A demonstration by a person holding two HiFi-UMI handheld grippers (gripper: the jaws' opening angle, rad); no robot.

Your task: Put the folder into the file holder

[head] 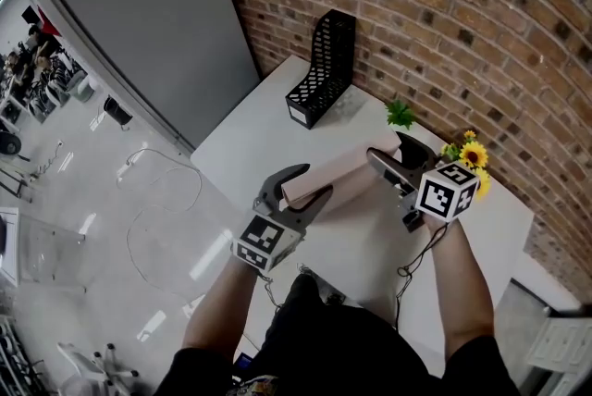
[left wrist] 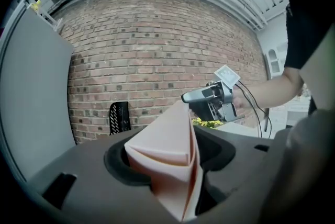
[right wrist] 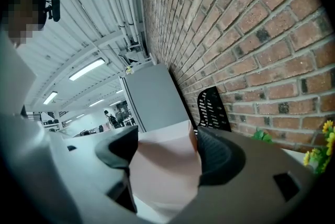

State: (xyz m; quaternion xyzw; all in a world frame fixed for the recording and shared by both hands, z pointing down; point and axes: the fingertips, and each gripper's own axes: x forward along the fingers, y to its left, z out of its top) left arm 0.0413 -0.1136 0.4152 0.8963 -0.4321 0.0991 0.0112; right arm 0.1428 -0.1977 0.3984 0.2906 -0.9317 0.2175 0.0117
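Observation:
A pale pink folder (head: pixel 342 170) hangs above the white table (head: pixel 245 144), held lengthwise between both grippers. My left gripper (head: pixel 317 180) is closed round its near-left end; in the left gripper view the folder (left wrist: pixel 167 139) is buckled into a wedge between the jaws of that gripper (left wrist: pixel 167 157). My right gripper (head: pixel 385 147) grips the other end, and the folder (right wrist: pixel 165 165) fills its gap (right wrist: pixel 167 155). The black mesh file holder (head: pixel 326 66) stands upright and apart at the table's far end by the brick wall, also visible as the holder (left wrist: pixel 119 117) and the holder (right wrist: pixel 212 108).
A small green plant (head: pixel 400 114) and sunflowers (head: pixel 472 158) sit on the table by the brick wall, close to my right gripper. A grey cabinet (head: pixel 157 15) stands left of the table. Cables lie on the floor (head: pixel 157 200) at the left.

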